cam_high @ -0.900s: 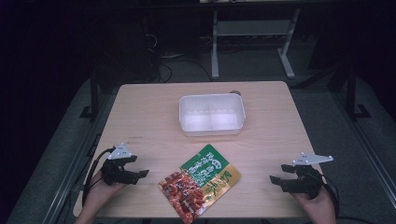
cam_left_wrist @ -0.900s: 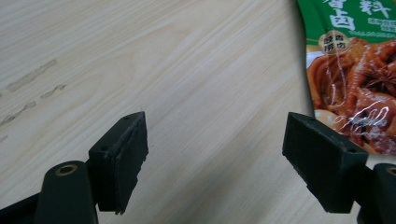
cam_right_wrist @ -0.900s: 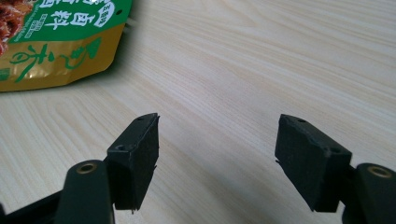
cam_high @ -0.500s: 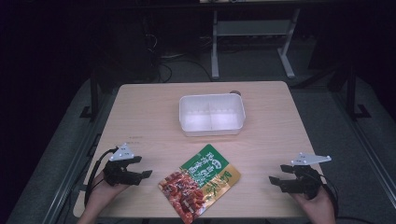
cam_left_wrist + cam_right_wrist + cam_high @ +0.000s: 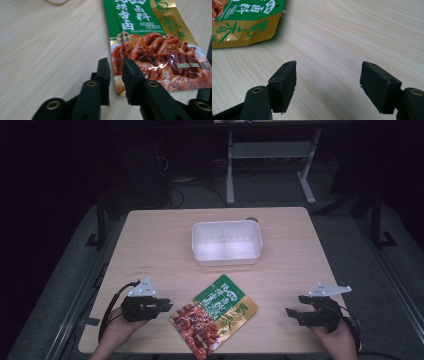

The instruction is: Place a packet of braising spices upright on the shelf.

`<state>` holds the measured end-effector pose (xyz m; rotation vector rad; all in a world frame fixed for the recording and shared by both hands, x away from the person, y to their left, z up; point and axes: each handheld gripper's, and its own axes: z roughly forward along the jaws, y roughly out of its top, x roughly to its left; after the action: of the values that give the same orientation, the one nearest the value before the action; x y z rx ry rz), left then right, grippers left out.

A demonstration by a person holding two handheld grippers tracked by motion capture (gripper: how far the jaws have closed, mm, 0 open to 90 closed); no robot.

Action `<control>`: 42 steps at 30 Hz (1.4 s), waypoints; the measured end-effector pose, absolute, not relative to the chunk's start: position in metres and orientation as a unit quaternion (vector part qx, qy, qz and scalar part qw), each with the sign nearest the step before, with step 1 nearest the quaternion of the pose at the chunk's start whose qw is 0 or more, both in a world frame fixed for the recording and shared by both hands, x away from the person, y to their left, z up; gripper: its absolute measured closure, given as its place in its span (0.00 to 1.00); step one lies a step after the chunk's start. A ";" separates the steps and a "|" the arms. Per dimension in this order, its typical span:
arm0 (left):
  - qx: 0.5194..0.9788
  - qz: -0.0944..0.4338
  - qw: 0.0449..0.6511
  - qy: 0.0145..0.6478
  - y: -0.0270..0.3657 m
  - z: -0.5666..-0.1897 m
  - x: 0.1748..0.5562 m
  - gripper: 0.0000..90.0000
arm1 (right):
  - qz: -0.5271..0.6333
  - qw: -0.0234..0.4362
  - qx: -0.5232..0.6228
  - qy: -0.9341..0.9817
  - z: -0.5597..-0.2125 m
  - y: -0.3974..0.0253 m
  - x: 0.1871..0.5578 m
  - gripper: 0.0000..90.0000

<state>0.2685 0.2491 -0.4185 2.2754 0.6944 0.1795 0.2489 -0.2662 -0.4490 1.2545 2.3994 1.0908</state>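
Observation:
A food packet (image 5: 215, 315), green and gold with a picture of red braised meat, lies flat near the table's front edge. My left gripper (image 5: 165, 306) is at the packet's left edge. In the left gripper view its jaws stand a narrow gap apart (image 5: 115, 67), and the packet (image 5: 155, 50) has its edge lying in line with that gap. My right gripper (image 5: 295, 312) rests to the right of the packet, apart from it. It is wide open (image 5: 328, 75) over bare wood, with the packet's gold corner (image 5: 242, 25) farther off.
A white rectangular container (image 5: 227, 242) stands empty in the middle of the wooden table (image 5: 150, 245), beyond the packet. A small dark round object (image 5: 251, 219) peeks out behind its far right corner. Dark floor and metal frames surround the table.
My left gripper has slid right, up to the packet's left edge. The right gripper and the packet have hardly moved.

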 end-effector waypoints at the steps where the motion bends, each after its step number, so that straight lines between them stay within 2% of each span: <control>1: 0.889 0.069 0.366 0.266 0.246 -0.419 0.268 0.91 | 0.372 0.111 0.425 0.818 -0.448 -0.265 0.249 0.32; 6: 0.905 0.062 0.349 0.238 0.231 -0.418 0.265 1.00 | 0.368 0.104 0.428 0.819 -0.444 -0.257 0.251 0.33; 16: 0.923 0.063 0.317 0.208 0.204 -0.412 0.267 1.00 | 0.363 0.108 0.417 0.826 -0.425 -0.239 0.262 0.35; 20: 0.921 0.066 0.327 0.199 0.194 -0.406 0.270 1.00 | 0.368 0.102 0.409 0.829 -0.414 -0.225 0.272 0.33; 26: 0.923 0.053 0.330 0.193 0.185 -0.418 0.270 1.00 | 0.354 0.094 0.396 0.842 -0.412 -0.205 0.284 0.33; 32: 0.928 0.050 0.315 0.191 0.188 -0.427 0.267 1.00 | 0.339 0.077 0.379 0.858 -0.415 -0.181 0.298 0.33; 37: 0.929 0.041 0.311 0.198 0.194 -0.432 0.268 1.00 | 0.323 0.061 0.362 0.872 -0.420 -0.160 0.309 0.38; 42: 0.936 0.032 0.295 0.188 0.193 -0.438 0.267 1.00 | 0.299 0.019 0.359 0.884 -0.435 -0.145 0.314 0.43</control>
<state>0.2673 0.1926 -0.4376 2.4906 0.4998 0.0843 0.3139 -0.1453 -0.4354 1.1145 2.7435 0.9273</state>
